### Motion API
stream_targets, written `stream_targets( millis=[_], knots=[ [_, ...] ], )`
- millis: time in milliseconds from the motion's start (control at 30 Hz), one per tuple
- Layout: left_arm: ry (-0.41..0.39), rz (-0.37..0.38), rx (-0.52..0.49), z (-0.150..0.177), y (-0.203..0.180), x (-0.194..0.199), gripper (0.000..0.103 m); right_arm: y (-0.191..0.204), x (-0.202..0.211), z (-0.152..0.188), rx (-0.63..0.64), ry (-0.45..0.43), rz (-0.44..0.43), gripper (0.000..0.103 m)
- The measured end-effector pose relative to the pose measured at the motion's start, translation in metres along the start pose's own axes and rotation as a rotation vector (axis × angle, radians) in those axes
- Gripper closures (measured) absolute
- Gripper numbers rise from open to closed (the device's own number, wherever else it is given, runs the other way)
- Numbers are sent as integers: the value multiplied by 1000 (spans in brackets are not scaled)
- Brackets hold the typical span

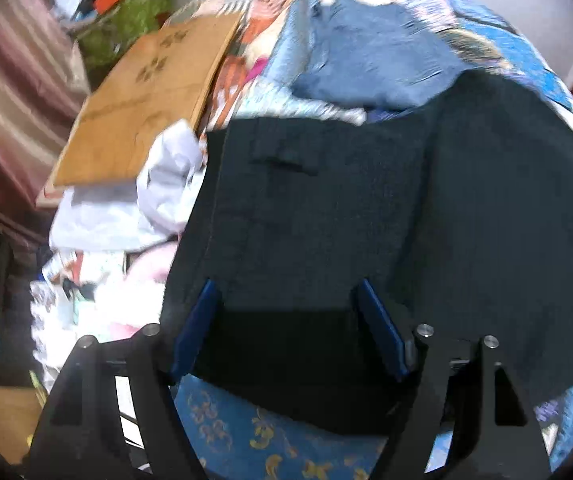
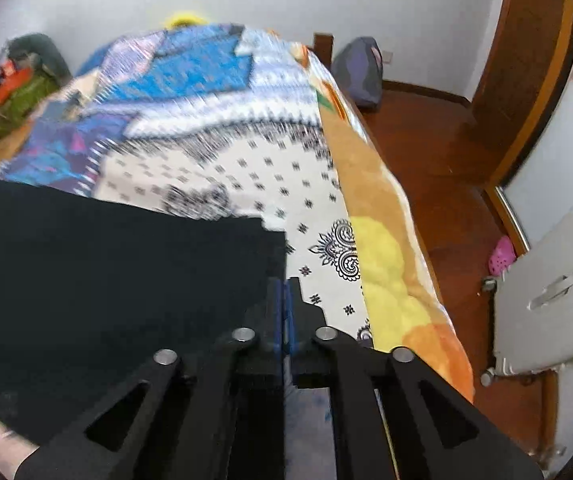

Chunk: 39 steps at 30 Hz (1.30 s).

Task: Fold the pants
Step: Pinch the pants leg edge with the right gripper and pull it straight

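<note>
A home bedroom: patterned bedspread (image 2: 246,152) on a bed, wooden floor (image 2: 438,152), heaped laundry (image 1: 126,216)

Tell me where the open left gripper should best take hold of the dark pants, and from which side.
Probably the near folded edge of the dark pants, which already lies between the open left gripper's fingers. Approaching from the near side, over the blue bedspread, suits it: that edge looks straight and thick. The right gripper appears shut on the pants' corner.

Dark, near-black pants (image 1: 366,208), apparently folded over, spread flat across the patterned blue bedspread (image 1: 246,436), corner lifted.
</note>
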State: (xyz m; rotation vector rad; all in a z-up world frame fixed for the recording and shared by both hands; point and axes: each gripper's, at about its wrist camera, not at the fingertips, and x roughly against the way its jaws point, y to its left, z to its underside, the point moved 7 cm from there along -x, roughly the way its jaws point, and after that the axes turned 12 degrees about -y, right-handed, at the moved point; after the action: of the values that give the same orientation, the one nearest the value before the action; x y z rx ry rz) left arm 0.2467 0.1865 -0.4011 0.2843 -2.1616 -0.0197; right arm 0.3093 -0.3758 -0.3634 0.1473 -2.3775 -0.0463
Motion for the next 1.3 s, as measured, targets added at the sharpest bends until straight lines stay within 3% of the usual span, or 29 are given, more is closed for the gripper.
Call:
stream_targets(
  millis=[67,100,267,467,633,733,867,1033,1067,1133,1300],
  knots=[
    [-56,25,-51,-12,-17,22,29,3,17,-1,-29,-24,-20,64],
    [-80,40,-68,-17,-25,31,29,5,29,0,-46,-45,-31,62],
    [-173,171,-156,-39,-87,73,29,15,45,27,-127,-39,-71,62],
    [-163,330,-266,-33,-168,87,29,17,40,69,-182,22,-59,62],
    [-111,318,-397,-7,-213,71,29,12,28,79,-242,41,-72,62],
    [-149,295,-399,-7,-213,69,27,18,30,77,-202,33,-82,73],
    [-131,315,-365,-2,-213,70,26,22,34,74,-182,8,-80,74],
    [-123,328,-320,-4,-205,63,19,24,21,84,-220,49,-97,75],
    [-121,331,-310,-5,-204,61,17,24,20,85,-216,49,-89,83],
    [-113,334,-300,-6,-202,60,16,32,22,83,-144,39,-67,95],
    [-76,345,-296,-11,-201,59,15,46,41,70,83,-30,13,96]
  ],
)
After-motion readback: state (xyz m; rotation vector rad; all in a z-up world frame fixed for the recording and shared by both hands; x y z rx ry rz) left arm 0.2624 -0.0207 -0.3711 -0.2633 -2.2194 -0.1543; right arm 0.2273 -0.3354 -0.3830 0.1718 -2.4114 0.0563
